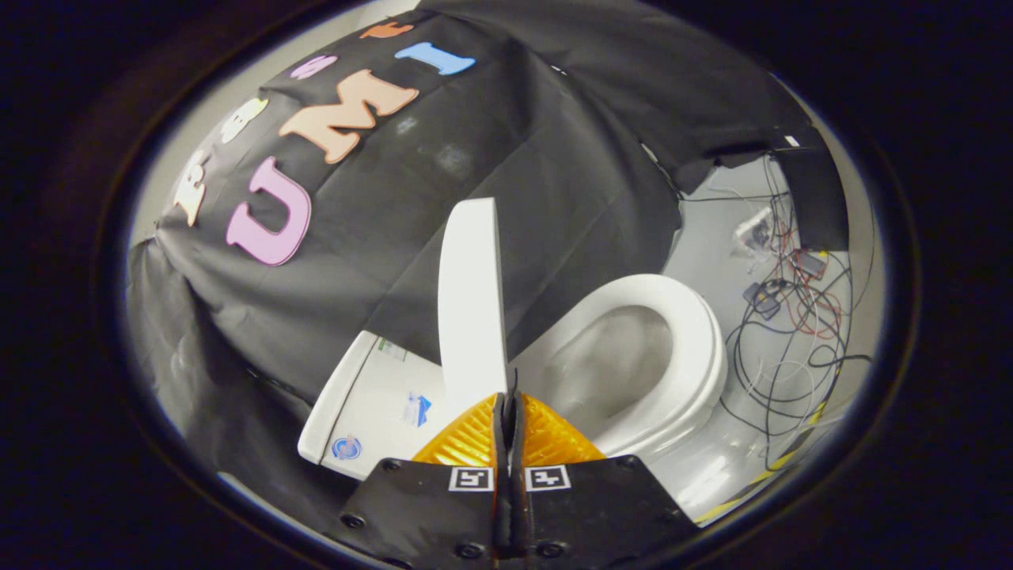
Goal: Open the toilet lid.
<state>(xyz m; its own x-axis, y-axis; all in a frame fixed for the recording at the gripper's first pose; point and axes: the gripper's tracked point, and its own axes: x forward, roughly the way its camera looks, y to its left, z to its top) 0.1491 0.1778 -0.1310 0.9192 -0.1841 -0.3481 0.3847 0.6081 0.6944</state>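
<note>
Just ahead of the gripper [506, 408], toilet lid [472, 297] raised upright, orange fingers [467, 439] pressed together, empty.

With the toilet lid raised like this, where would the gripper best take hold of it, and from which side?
Probably the lid's thin free edge, which faces the gripper. Come from the front, one finger on each broad face: the lid stands upright, edge-on, just beyond the closed fingers, beside the seat.
</note>
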